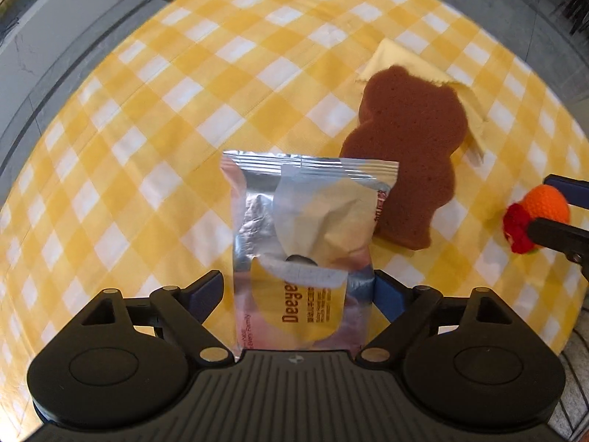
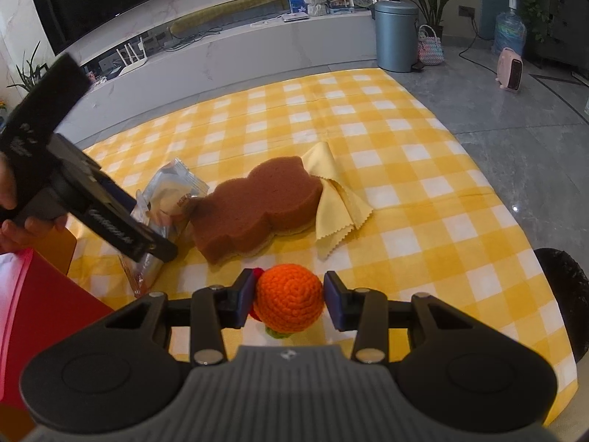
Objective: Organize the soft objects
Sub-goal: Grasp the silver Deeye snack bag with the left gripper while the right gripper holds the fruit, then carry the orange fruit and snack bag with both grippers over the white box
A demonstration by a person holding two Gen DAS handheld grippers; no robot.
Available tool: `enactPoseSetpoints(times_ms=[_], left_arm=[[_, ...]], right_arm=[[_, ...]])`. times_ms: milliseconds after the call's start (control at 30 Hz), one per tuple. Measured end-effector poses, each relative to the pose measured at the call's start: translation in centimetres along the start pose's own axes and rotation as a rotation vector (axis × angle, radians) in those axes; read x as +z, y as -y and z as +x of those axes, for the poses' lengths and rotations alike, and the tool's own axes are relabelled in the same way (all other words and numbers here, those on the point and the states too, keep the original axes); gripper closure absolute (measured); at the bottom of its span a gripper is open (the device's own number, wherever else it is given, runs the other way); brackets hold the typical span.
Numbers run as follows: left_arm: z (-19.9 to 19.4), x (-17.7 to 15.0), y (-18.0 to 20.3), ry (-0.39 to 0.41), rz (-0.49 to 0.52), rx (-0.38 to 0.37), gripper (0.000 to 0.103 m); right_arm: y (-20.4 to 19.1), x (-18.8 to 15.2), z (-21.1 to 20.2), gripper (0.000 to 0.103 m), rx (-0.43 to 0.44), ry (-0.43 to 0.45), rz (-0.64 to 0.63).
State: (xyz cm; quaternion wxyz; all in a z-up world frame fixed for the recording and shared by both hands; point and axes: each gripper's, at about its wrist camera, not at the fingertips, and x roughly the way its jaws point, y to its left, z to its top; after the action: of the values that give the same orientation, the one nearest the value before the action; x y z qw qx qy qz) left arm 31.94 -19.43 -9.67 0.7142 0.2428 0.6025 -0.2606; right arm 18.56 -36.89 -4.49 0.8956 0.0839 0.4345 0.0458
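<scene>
My left gripper (image 1: 298,287) is shut on a silver wipes packet (image 1: 302,228) with a yellow label, its pads pressed on the packet's sides. A brown bear-shaped sponge (image 1: 408,147) lies just beyond it on a folded yellow cloth (image 1: 401,60). My right gripper (image 2: 289,300) is shut on an orange crocheted ball (image 2: 289,298) with red and green parts beneath. In the right wrist view the sponge (image 2: 257,202), the cloth (image 2: 338,199) and the packet (image 2: 169,191) lie ahead, with the left gripper's body (image 2: 92,202) at left. The ball (image 1: 545,206) shows at the left wrist view's right edge.
A yellow-and-white checked tablecloth (image 2: 423,202) covers the table. A red box (image 2: 40,309) stands at the table's left edge. A dark round stool (image 2: 567,287) is at the right edge. On the floor beyond stand a grey bin (image 2: 395,37) and a TV bench (image 2: 221,48).
</scene>
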Motion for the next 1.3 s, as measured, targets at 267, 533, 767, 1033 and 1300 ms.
enactPoseSetpoints(times_ms=[267,533,767,1033,1300], left_arm=[[0.4,0.4,-0.2,-0.047,-0.096,0.033,0.043],[-3.0,-1.5,-0.4,0.079,-0.181,0.015,0.044],[-9.1,-4.0,2.0,0.251,-0.111,-0.054,0.044],[-15.3,-6.7,4.5,0.501,-0.119,-0.068,0.043],[-19.6,-10.7,5.7,0.706,-0.227,-0.061,0.044]], right_arm=[[0.0,0.0,0.6,0.062,-0.007,-0.015,-0.004],[-0.4,-0.1,0.1,0.062,0.02,0.0,0.001],[-0.4,0.2,-0.3,0.062,0.016,0.017,0.005],[-0.5,0.3,-1.2,0.062,0.073,0.042,0.023],[-0.6,0.3,-2.0,0.062,0.194,0.066,0.062]])
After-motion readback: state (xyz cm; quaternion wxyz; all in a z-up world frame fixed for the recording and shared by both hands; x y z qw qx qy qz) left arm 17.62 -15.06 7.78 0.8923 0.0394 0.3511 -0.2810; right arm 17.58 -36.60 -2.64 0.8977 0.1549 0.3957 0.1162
